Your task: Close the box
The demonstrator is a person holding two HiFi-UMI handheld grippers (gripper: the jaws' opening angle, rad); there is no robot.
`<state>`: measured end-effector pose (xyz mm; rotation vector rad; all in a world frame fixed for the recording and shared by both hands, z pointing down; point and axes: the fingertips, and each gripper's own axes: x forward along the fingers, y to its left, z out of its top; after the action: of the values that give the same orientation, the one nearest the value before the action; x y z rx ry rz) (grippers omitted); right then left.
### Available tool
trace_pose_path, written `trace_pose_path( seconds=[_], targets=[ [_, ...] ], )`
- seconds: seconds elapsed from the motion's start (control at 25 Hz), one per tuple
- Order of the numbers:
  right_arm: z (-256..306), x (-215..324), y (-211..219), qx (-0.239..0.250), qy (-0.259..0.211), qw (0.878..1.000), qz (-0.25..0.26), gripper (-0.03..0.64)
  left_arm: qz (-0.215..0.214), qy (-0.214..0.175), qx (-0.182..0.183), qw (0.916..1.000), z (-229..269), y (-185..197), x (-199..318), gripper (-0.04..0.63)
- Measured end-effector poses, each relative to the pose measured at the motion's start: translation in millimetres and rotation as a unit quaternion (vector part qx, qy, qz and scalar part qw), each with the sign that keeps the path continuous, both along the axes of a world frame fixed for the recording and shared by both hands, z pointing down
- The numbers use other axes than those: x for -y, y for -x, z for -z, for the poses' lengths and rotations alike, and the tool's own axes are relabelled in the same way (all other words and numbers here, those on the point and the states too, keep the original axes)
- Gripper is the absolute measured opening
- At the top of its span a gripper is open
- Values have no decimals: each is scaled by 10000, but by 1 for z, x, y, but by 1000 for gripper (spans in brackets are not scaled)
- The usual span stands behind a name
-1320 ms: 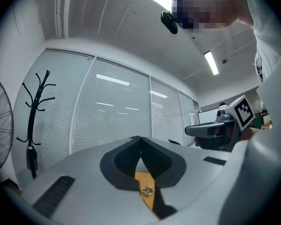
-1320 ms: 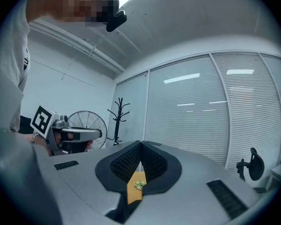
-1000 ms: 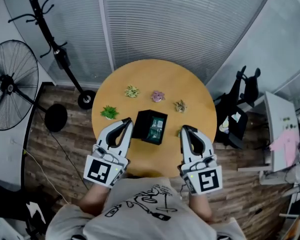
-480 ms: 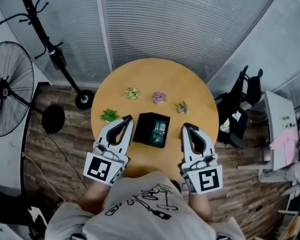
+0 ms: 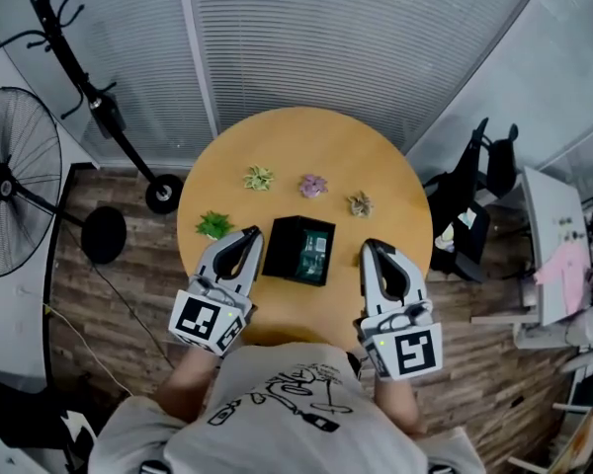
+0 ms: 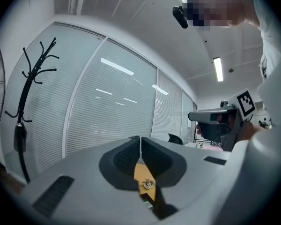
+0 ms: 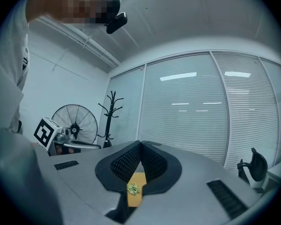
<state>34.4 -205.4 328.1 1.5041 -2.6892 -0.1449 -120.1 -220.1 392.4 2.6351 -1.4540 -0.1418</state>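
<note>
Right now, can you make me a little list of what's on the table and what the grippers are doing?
Table: round, wooden
Box: black, open, between the grippers
Small plants beyond the box: green plant, yellow plant, purple plant, tan plant
Left hand-held gripper: shut, empty, left of box
Right hand-held gripper: shut, empty, right of box

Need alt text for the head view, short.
Seen from above, a person holds the left gripper and right gripper either side of an open black box on a round wooden table. Four small plants arc round its far side.
</note>
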Motion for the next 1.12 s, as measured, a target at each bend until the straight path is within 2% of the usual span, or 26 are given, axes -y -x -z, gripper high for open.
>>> trace_pose_path(
  seconds=[0.32,0.6,0.96,1.12],
  targets=[
    [3,-2,2,-28,-104,9999,95,15,23,428,20,9991,-67,1,5,43],
    [6,-2,1,-35,-137,9998,144,15,10,1027,180,9945,-136,-8,2,49],
    [9,-4,-4,-17,-225,9997,125,15,-150,1861,233,9821,-225,-22,-8,58],
    [7,-5,-6,-30,-188,9998,101,15,-225,2281,181,9732,-260,-28,-14,66]
  ],
)
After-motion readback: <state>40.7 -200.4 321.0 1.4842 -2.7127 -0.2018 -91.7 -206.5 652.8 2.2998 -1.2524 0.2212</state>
